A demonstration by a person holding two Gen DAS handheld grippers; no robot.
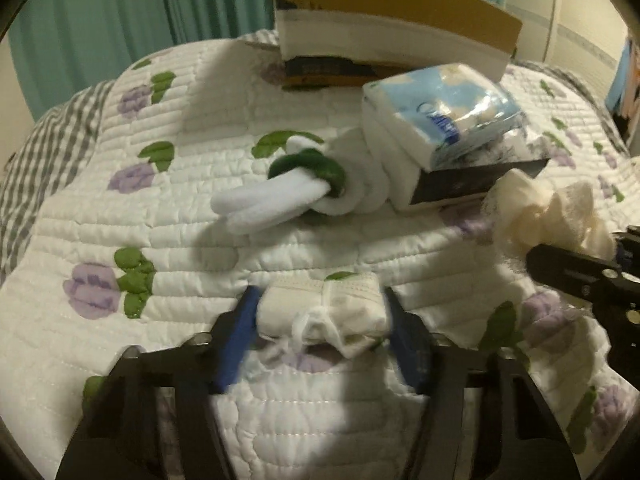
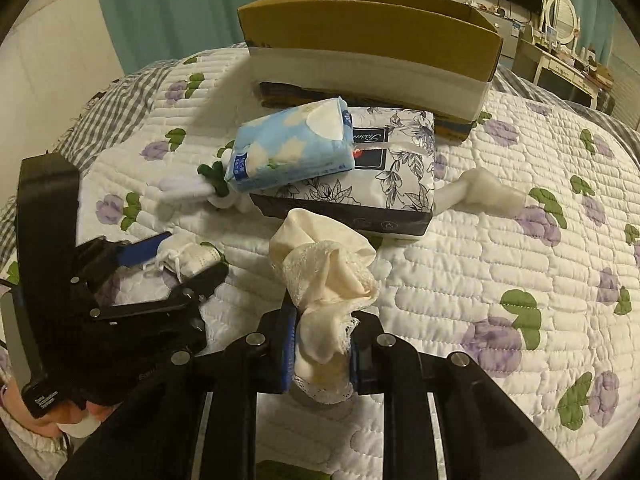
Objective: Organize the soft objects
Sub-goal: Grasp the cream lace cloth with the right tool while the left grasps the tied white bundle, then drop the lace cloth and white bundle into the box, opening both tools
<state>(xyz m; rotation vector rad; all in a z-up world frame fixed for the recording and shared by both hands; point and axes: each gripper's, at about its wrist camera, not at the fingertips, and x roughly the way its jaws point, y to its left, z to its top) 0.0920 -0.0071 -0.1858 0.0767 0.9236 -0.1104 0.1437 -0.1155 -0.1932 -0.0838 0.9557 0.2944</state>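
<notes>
My left gripper [image 1: 320, 316] is shut on a folded white face mask [image 1: 324, 312], just above the quilt; both also show in the right wrist view [image 2: 188, 258]. My right gripper [image 2: 322, 344] is shut on a cream lace cloth [image 2: 326, 276], also seen at the right of the left wrist view [image 1: 552, 216]. A white and green plush toy [image 1: 288, 188] lies on the quilt. A blue tissue pack [image 2: 292, 148] rests on a floral tissue pack [image 2: 384, 172]. A white sock [image 2: 484, 192] lies to the right.
An open cardboard box [image 2: 368, 40] stands at the back of the bed behind the tissue packs. The flowered white quilt [image 2: 500, 264] covers the bed. Teal curtains [image 2: 180, 4] hang behind; a dresser with a mirror [image 2: 560, 40] stands far right.
</notes>
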